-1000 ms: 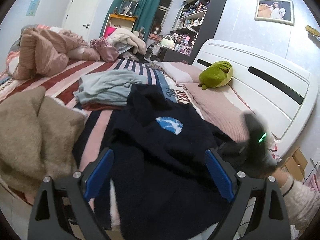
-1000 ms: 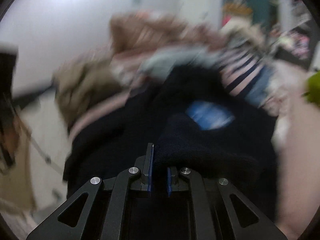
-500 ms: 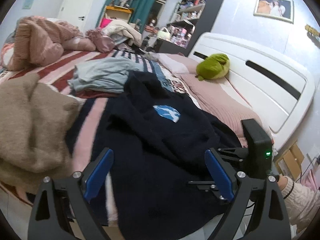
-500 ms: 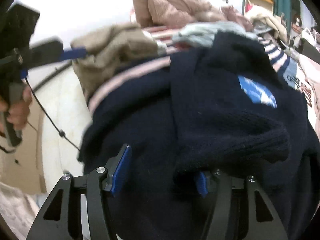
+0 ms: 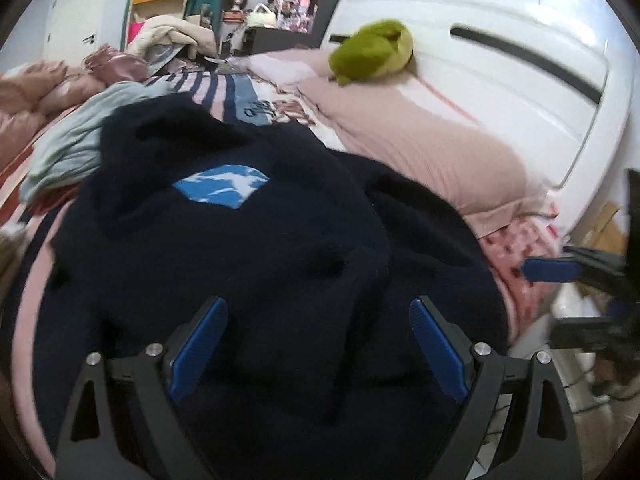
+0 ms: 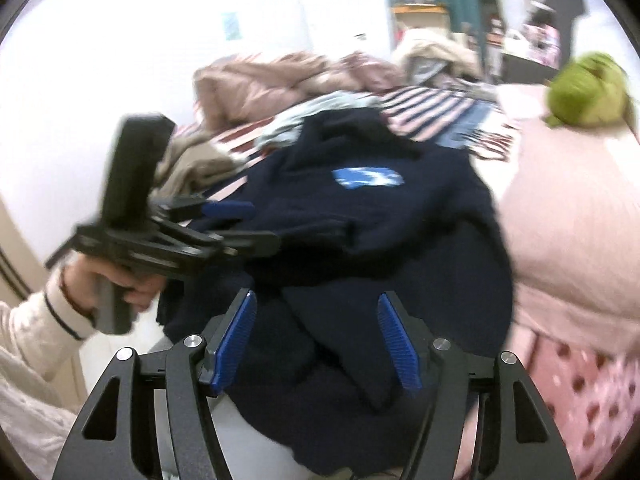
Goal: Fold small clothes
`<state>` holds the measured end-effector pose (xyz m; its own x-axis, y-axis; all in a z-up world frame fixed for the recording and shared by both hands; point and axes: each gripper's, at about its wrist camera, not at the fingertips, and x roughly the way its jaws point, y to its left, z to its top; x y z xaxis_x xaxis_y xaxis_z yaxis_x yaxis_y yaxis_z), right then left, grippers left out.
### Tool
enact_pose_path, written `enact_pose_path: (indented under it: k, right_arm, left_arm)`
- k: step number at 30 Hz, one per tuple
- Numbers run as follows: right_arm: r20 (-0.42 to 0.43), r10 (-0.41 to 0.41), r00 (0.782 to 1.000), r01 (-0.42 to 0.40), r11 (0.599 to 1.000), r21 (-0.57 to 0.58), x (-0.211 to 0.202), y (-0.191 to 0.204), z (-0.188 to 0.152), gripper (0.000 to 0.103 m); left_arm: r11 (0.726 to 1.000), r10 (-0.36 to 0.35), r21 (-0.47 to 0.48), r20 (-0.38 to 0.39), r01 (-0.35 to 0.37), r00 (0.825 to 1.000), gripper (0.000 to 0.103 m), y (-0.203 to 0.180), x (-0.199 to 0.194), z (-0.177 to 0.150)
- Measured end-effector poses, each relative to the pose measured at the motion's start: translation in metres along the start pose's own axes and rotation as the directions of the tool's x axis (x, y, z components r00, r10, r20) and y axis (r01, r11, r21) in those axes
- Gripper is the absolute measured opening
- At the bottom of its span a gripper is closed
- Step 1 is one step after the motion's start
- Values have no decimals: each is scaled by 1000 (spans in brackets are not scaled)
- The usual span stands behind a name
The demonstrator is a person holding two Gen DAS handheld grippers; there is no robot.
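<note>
A dark navy sweater (image 5: 248, 256) with a blue patch (image 5: 222, 186) lies spread on the bed, part of it folded over itself; it also shows in the right wrist view (image 6: 360, 224). My left gripper (image 5: 318, 344) is open and empty just above the sweater's near part. My right gripper (image 6: 318, 340) is open and empty over the sweater's near edge. The right gripper's blue fingertips (image 5: 552, 270) show at the right edge of the left wrist view. The left gripper (image 6: 232, 224), held in a hand, reaches over the sweater's left side.
A light blue garment (image 5: 72, 140) and a pink heap (image 5: 28, 96) lie behind the sweater on the striped bedcover (image 5: 216, 88). A green plush toy (image 5: 372, 54) sits on pink pillows (image 5: 420, 140) by the white headboard (image 5: 500, 64). A beige garment (image 6: 192, 164) lies at the left.
My right gripper opened, let go of the sweater fold and pulled back to the right. My left gripper moved forward and lower over the sweater.
</note>
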<state>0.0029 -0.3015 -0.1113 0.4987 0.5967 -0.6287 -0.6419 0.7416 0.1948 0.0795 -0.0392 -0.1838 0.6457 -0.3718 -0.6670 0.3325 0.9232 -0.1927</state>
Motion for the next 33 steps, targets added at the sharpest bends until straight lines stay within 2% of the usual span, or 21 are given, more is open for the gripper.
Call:
enact_pose_path:
  k: [1, 3, 4, 5, 6, 7, 12, 13, 16, 17, 22, 24, 25, 26, 27, 28, 29, 31, 33]
  right_arm:
    - [11, -7, 1000, 7, 1000, 24, -5, -7, -4, 59]
    - [24, -17, 1000, 16, 999, 51, -10, -15, -9, 59]
    - [28, -24, 999, 22, 998, 66, -12, -20, -11, 59]
    - [31, -29, 999, 26, 997, 78, -13, -24, -14, 59]
    - [34, -32, 999, 28, 996, 90, -14, -29, -16, 59]
    - [36, -33, 999, 29, 994, 103, -15, -33, -18, 59]
    - [36, -27, 999, 21, 985, 169, -15, -50, -31, 59]
    - [34, -29, 999, 22, 983, 180, -14, -53, -33, 59]
    - [31, -36, 999, 29, 977, 210, -13, -58, -39, 59]
    - [31, -40, 999, 32, 975, 221, -14, -60, -41, 59]
    - [28, -70, 997, 60, 960, 274, -13, -69, -49, 59]
    - [34, -68, 997, 55, 951, 303, -14, -72, -52, 59]
    - [36, -66, 997, 51, 946, 320, -15, -73, -54, 59]
    - [37, -64, 997, 48, 941, 334, -15, -75, -55, 59]
    - [37, -61, 997, 44, 937, 347, -16, -78, -57, 59]
    - [36, -55, 998, 38, 933, 359, -17, -79, -58, 59]
    - [29, -42, 999, 28, 928, 371, -18, -81, -60, 59]
    - [6, -8, 1000, 5, 922, 388, -18, -83, -65, 62]
    - [-22, 44, 999, -31, 912, 409, -16, -87, -72, 73]
  left_arm:
    - [1000, 10, 11, -18, -10, 1000, 88, -5, 11, 3]
    - [999, 35, 17, -47, -34, 998, 70, -11, 26, 4]
    - [998, 68, 15, -47, -67, 997, 51, -12, 28, 3]
    - [997, 73, 6, -38, -72, 997, 38, -12, 26, 3]
    - [999, 44, -17, -20, -44, 999, 29, -9, 19, 3]
    - [999, 21, -35, -2, -21, 1000, 9, -7, 11, 2]
    - [992, 24, -129, 100, -10, 995, 7, 20, -46, -13]
    - [987, 48, -161, 119, -28, 992, 7, 30, -59, -19]
    - [969, 161, -206, 120, -135, 980, 7, 53, -88, -41]
    - [967, 173, -207, 102, -149, 980, 7, 58, -93, -51]
    - [950, 119, -293, 22, -108, 993, 7, 78, -98, -97]
    - [949, 71, -310, 19, -62, 997, 9, 78, -99, -108]
    - [949, 61, -311, 20, -51, 998, 15, 75, -100, -110]
    - [951, 42, -308, 19, -34, 999, 31, 72, -101, -113]
    - [953, 26, -303, 17, -20, 1000, 42, 72, -103, -115]
    - [956, 23, -293, 22, -15, 1000, 62, 72, -109, -117]
    - [958, 37, -286, 35, -25, 999, 73, 72, -116, -117]
    - [955, 70, -292, 55, -51, 996, 80, 81, -128, -117]
    - [942, 82, -330, 52, -60, 995, 86, 97, -136, -120]
